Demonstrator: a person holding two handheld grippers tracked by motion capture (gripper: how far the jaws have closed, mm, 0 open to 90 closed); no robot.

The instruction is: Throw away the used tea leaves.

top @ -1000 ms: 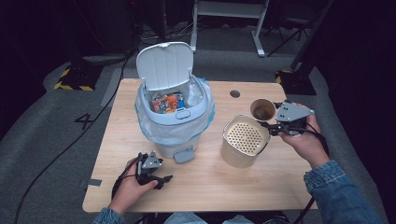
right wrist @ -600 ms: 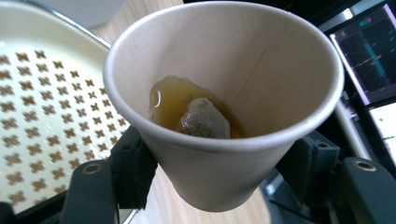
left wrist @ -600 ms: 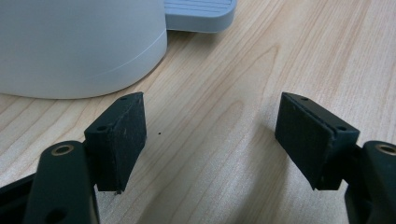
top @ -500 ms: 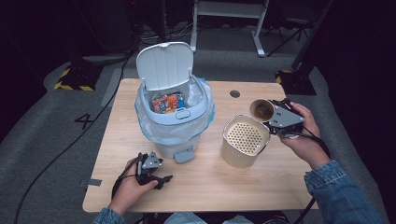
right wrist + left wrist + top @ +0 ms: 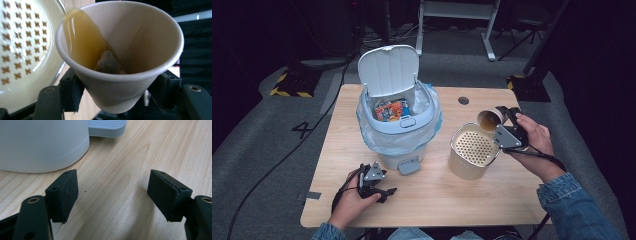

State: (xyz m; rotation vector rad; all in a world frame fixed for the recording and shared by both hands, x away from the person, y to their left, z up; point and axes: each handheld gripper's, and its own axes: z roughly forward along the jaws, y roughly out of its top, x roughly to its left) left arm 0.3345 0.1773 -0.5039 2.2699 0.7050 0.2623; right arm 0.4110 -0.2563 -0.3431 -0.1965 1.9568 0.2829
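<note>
One paper cup was clamped in the right gripper, tilted over one strainer pot. The right gripper view revealed one tea bag inside the cup. The left gripper rested with jaws apart.

I read just one mark: a white number "4" on the grey floor, left of the table.

Pale blue pedal bin sits left of centre on the wooden table, lid flipped up, colourful wrappers inside. Far side there's a white desk frame on grey floor.
</note>
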